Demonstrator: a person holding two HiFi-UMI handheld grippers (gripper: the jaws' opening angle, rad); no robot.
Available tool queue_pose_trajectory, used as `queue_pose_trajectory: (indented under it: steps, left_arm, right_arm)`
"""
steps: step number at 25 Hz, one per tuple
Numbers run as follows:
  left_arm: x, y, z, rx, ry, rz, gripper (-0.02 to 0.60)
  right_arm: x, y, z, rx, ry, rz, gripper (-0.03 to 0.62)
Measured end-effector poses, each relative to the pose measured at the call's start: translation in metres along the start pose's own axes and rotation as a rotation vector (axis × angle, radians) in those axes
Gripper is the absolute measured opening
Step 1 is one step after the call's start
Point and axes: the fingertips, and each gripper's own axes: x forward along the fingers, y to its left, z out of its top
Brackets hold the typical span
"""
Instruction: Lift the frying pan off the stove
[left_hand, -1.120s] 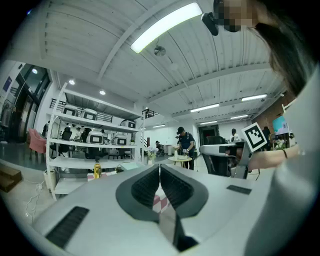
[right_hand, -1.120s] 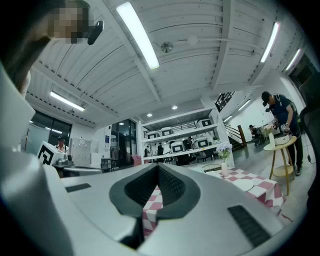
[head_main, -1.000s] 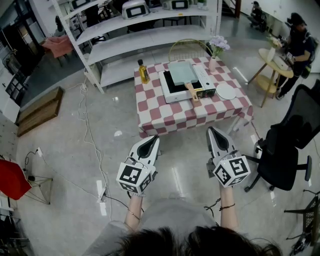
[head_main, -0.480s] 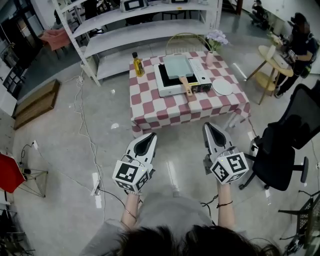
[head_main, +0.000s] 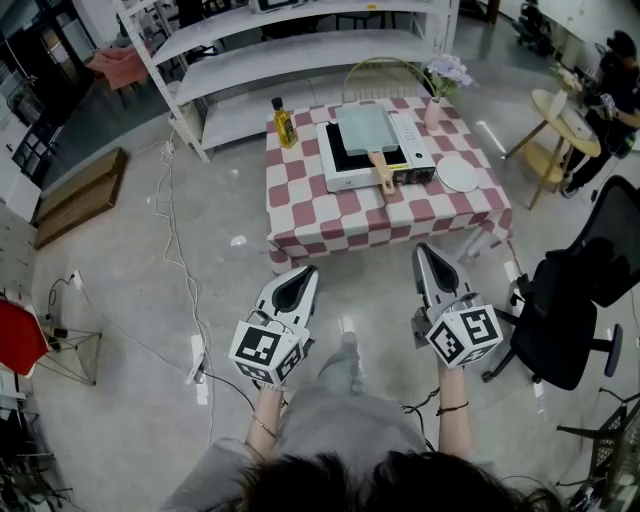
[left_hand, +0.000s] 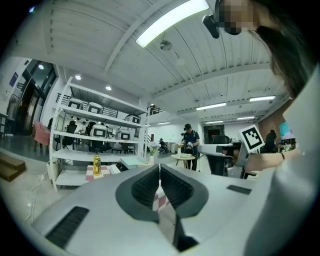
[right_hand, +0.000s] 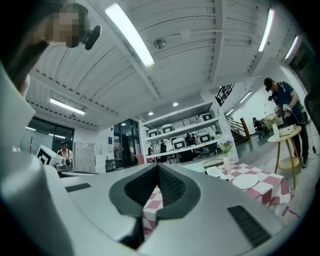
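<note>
Both hand-held grippers are empty and pressed shut. The left gripper (head_main: 308, 272) and the right gripper (head_main: 424, 250) each show their grey ribbed pads meeting with nothing between them. Both hang over bare floor, well apart from the low table with the red-and-white chequered cloth (head_main: 340, 215). The square pale green frying pan (head_main: 365, 127) sits on the white countertop stove (head_main: 412, 150) toward the far side of that table. Its wooden handle (head_main: 384, 178) reaches toward the near edge, past the stove's front.

Judging from this, the whole approach is yet to come. The main risk is arriving at the handle with the jaws closed and knocking it, which would swing the pan on the stove. A grip taken near the end of the handle could let the pan's weight tip it down at the far side. The round white plate (head_main: 458, 176) lies just right of the stove and the yellow oil bottle (head_main: 283, 122) stands to its left, so a wide sweep of either gripper could strike them. On the floor, the white cable (head_main: 178, 250) at the left and the black office chair (head_main: 565, 320) at the right narrow the walk in
</note>
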Motion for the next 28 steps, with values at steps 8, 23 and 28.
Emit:
queue_pose_trajectory:
  steps: [8,23,28]
  left_arm:
    - [0.040,0.023,0.005,-0.004,-0.010,-0.013,0.031]
    - [0.129,0.056,0.012,-0.011,0.000,-0.103,0.031]
    - [0.152,0.068,0.011,-0.015,0.000,-0.122,0.031]
  right_arm:
    - [0.034,-0.026,-0.002,0.001,0.005,-0.012,0.021]
    - [0.096,-0.077,0.001,0.020,0.005,-0.059,0.021]
    - [0.115,-0.090,-0.002,0.020,0.013,-0.067,0.021]
